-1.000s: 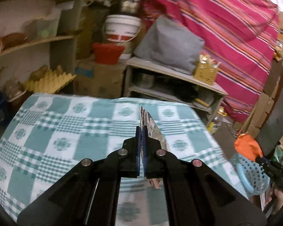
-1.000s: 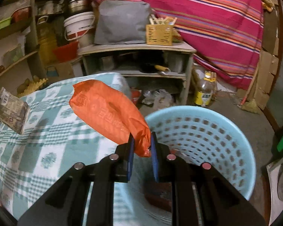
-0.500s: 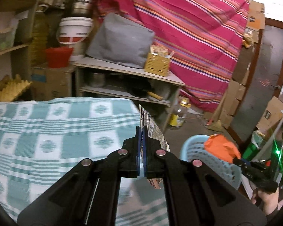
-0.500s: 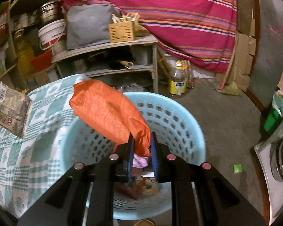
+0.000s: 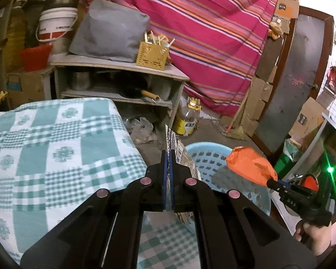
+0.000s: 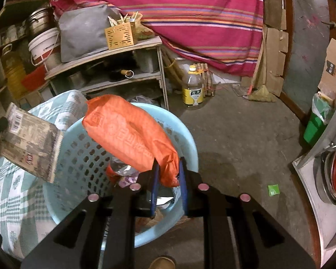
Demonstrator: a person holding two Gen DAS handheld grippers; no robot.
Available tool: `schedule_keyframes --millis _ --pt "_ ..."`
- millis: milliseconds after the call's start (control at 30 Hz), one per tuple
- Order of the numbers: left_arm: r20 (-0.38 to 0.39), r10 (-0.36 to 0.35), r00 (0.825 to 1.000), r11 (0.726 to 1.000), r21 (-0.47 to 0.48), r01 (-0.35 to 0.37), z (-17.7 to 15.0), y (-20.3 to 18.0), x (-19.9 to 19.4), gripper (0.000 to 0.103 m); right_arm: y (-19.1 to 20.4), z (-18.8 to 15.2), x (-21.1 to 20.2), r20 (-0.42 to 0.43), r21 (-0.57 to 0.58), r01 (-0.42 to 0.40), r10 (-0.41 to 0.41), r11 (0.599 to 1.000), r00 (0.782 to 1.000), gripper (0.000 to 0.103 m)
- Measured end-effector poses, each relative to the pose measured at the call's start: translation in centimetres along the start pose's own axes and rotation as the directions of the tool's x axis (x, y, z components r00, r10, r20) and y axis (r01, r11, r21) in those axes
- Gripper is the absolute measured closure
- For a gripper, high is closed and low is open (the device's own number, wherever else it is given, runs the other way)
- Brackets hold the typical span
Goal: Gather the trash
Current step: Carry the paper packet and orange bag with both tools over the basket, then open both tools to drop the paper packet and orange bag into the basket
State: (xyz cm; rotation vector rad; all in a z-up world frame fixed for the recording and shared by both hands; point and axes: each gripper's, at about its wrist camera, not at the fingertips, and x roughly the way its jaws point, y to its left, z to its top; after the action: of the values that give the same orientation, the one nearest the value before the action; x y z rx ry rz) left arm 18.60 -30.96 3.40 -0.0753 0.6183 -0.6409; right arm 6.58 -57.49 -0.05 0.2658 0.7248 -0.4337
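My right gripper (image 6: 169,174) is shut on an orange plastic bag (image 6: 132,136) and holds it over the light blue perforated basket (image 6: 186,139); the bag also shows in the left wrist view (image 5: 250,164). Trash lies in the basket's bottom. My left gripper (image 5: 168,157) is shut on a flat grey printed wrapper (image 5: 181,154), seen edge-on, near the basket's rim (image 5: 203,148). The wrapper shows flat in the right wrist view (image 6: 31,141), at the basket's left side.
A table with a green checked cloth (image 5: 56,148) stands left of the basket. A shelf unit (image 5: 123,67) with a grey cushion and a yellow box is behind. An oil bottle (image 6: 193,89) stands on the concrete floor. A metal counter (image 6: 320,179) is at right.
Both grippers have swung right, from over the table to the basket. The orange bag now hangs over the basket's middle, and the wrapper has reached the basket's edge.
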Motion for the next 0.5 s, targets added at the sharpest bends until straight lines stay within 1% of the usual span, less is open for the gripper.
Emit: schedule_keyframes --millis 200,267,300,367,433,500 --pt "-0.033 0.007 0.999 1.000 0.025 -0.006 -0.8 -0.9 1.7 0.103 0.5 -0.2 0.1 -0.009 -0.016 -0.002 0.002 1.000 1.000 0.086" --pt "-0.036 0.027 0.999 0.999 0.043 -0.025 -1.0 -1.2 2.1 0.102 0.7 -0.2 0.2 -0.011 -0.021 -0.003 0.003 1.000 1.000 0.086" --pt "-0.039 0.033 0.999 0.998 0.052 -0.031 -1.1 -1.3 2.2 0.101 0.8 -0.2 0.2 -0.013 -0.024 -0.002 0.002 1.000 1.000 0.086" --pt "-0.055 0.045 0.997 0.997 0.070 -0.042 -1.3 -1.5 2.6 0.093 0.9 -0.2 0.2 -0.014 -0.027 -0.002 0.002 1.000 1.000 0.086" --pt "-0.052 0.061 0.997 0.995 0.081 -0.057 -1.4 -1.6 2.6 0.069 0.9 -0.2 0.2 -0.016 -0.028 -0.003 0.003 1.000 1.000 0.086" --pt "-0.038 0.082 0.996 0.993 0.093 -0.078 -1.5 -1.5 2.3 0.061 0.9 -0.2 0.2 -0.015 -0.027 -0.003 0.003 1.000 1.000 0.086"
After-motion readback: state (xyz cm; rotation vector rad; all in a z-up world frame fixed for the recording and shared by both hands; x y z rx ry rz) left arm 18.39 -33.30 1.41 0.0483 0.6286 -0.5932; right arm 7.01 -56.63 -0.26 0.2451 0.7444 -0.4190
